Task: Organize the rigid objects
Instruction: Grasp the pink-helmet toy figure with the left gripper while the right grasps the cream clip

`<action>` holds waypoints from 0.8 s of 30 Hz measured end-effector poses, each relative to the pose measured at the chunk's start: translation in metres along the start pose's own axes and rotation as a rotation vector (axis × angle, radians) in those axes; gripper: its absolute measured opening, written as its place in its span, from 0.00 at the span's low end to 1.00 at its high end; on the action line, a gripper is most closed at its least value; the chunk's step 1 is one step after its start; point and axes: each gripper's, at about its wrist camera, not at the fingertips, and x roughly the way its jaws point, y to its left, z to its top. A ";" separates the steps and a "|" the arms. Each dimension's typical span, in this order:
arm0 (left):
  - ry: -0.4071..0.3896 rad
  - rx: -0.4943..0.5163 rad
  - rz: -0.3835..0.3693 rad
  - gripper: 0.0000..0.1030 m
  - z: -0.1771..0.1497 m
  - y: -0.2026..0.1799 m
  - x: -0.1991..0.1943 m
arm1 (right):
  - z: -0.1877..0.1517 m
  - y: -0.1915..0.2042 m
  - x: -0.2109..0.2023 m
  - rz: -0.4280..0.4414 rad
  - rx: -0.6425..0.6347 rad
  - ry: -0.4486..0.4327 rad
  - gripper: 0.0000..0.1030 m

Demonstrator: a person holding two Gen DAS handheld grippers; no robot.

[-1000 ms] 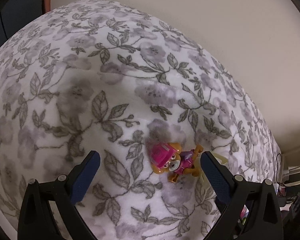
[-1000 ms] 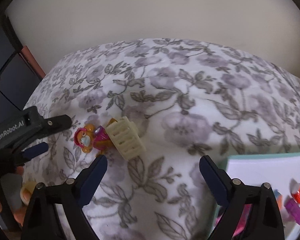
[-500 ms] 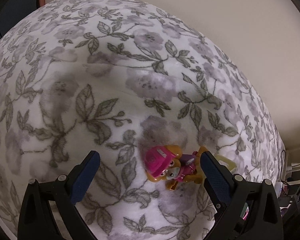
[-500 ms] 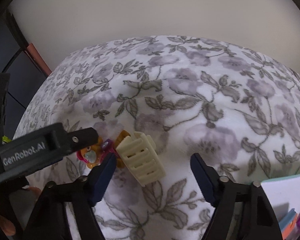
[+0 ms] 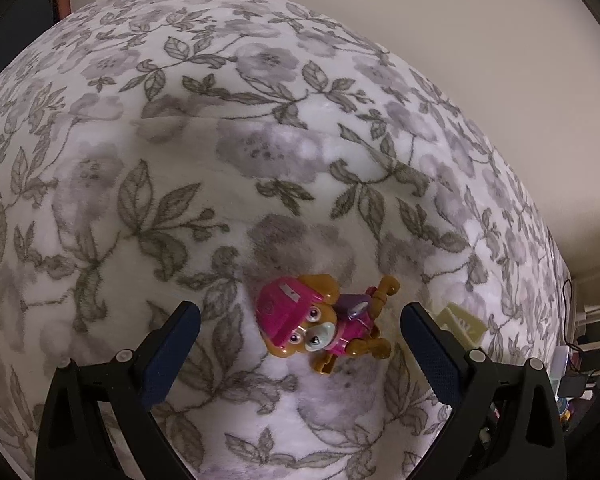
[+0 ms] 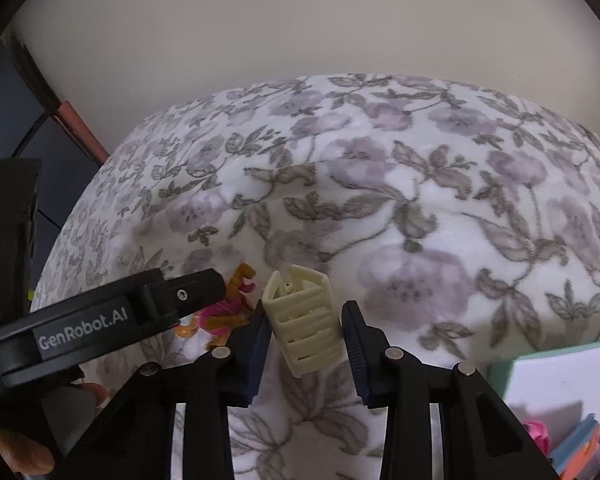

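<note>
Lying on the floral blanket [image 6: 440, 200]: cream slatted toy [image 6: 306, 322], long axis pointing away, between right gripper [image 6: 306, 332] jaws, narrowed but apparently not touching. Just left of it, pup figure [image 5: 320, 326] between widely spread left gripper [image 5: 300, 320] jaws.

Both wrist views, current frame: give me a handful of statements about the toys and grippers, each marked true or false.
1. The left gripper is wide open around the pup figure. True.
2. The pup figure wears a blue helmet. False: it is pink.
3. The cream slatted piece sits between the right gripper fingers. True; whether the pads touch it cannot be told.
4. The cream slatted piece lies in the green-rimmed tray. False: it rests on the floral blanket.
5. The pup figure is lifted off the blanket. False: it lies on it.
</note>
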 end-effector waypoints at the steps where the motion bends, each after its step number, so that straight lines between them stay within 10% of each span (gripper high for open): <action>1: 0.001 0.005 0.002 0.97 -0.001 -0.001 0.000 | 0.000 -0.002 -0.001 -0.004 0.005 0.000 0.37; 24: -0.001 0.168 0.118 0.72 -0.013 -0.033 0.012 | -0.007 -0.036 -0.022 -0.032 0.074 0.011 0.34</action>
